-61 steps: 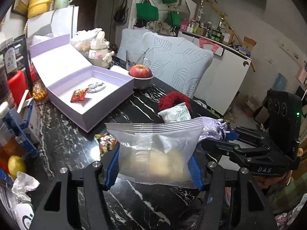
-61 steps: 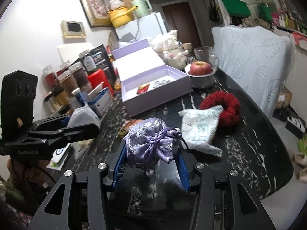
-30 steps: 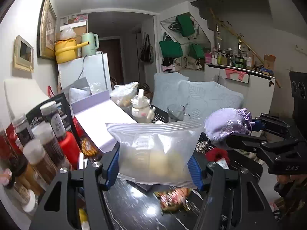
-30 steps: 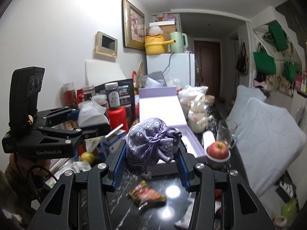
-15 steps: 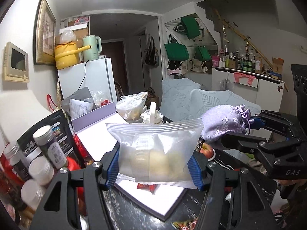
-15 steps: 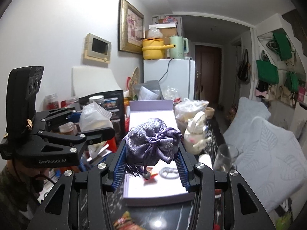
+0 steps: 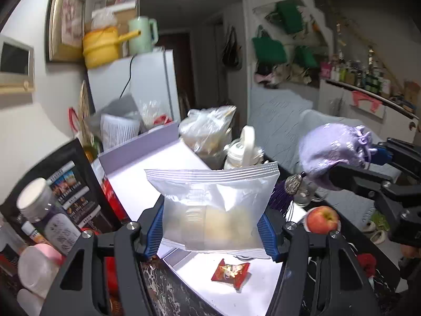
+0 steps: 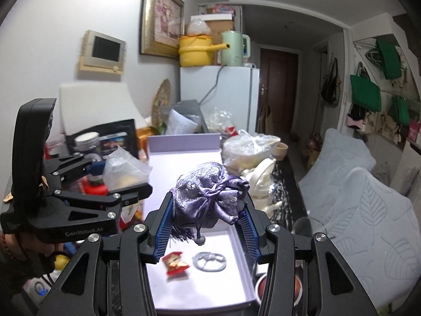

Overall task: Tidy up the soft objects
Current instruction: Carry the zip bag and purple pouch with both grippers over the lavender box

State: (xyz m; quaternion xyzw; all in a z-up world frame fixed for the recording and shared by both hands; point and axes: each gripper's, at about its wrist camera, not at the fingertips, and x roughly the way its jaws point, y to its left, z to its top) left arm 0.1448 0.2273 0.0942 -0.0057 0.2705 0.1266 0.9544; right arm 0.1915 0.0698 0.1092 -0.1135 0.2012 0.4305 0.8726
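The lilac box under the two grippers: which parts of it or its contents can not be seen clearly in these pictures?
- Box floor, left wrist view: the plastic bag in the left gripper covers the middle.
- Red candy, right wrist view: blurred, print unreadable.
- Box near edge, right wrist view: hidden behind the right gripper holding the purple pouch.
- Silver ornament: too small to identify.

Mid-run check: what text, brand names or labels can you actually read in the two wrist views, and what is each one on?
"GenRobot.AI": on the side of the left gripper, as the right wrist view shows it.
Black printed box beside the jars: lettering too blurred to read.
Jar label: too small to read.
Red candy wrapper in the open box: print unreadable.
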